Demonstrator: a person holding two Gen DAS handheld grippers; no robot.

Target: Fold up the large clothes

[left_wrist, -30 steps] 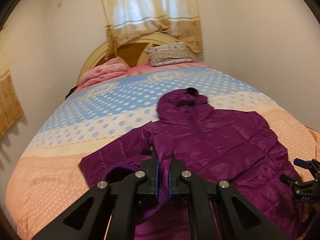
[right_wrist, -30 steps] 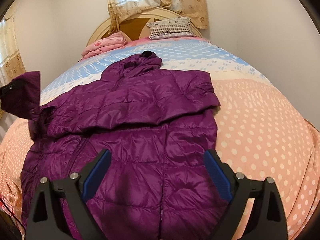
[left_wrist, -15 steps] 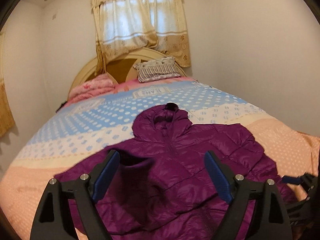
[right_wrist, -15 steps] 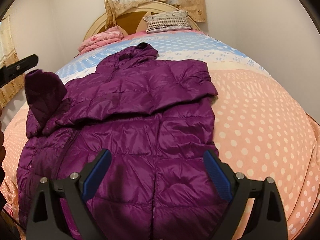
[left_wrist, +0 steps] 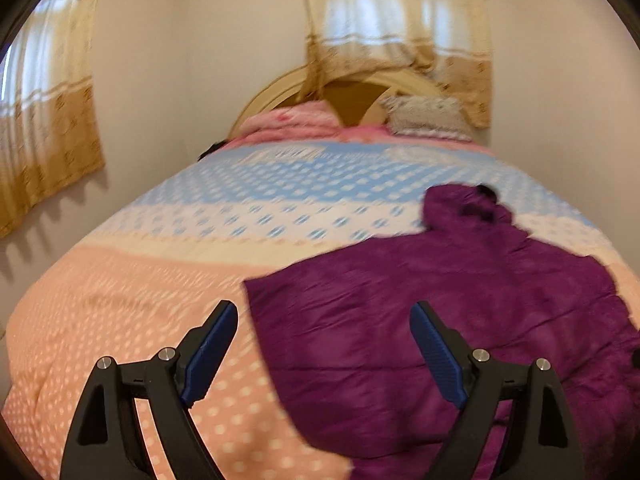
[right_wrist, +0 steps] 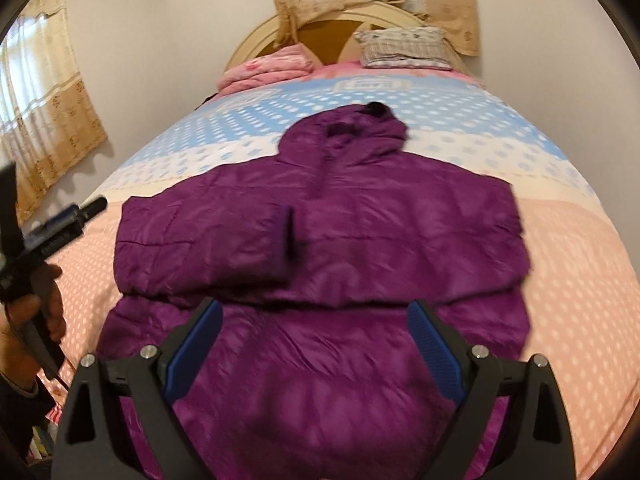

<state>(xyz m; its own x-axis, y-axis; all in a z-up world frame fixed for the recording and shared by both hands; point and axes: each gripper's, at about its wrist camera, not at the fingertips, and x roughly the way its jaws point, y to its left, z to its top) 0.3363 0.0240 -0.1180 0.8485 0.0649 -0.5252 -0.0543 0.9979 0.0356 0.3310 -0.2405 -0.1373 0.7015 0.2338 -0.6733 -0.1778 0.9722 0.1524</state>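
Bed, jacket; both tools wide, empty.

Soft daylight through curtains; both views motion-blurred, fisheye-bent edges, dark corner vignette.

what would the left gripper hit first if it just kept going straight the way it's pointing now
Probably the purple jacket. The left gripper is open, and the jacket's left edge lies between its fingers, with the polka-dot bedspread under the left finger. The picture is blurred and depth is unclear, so it could meet bedspread first.
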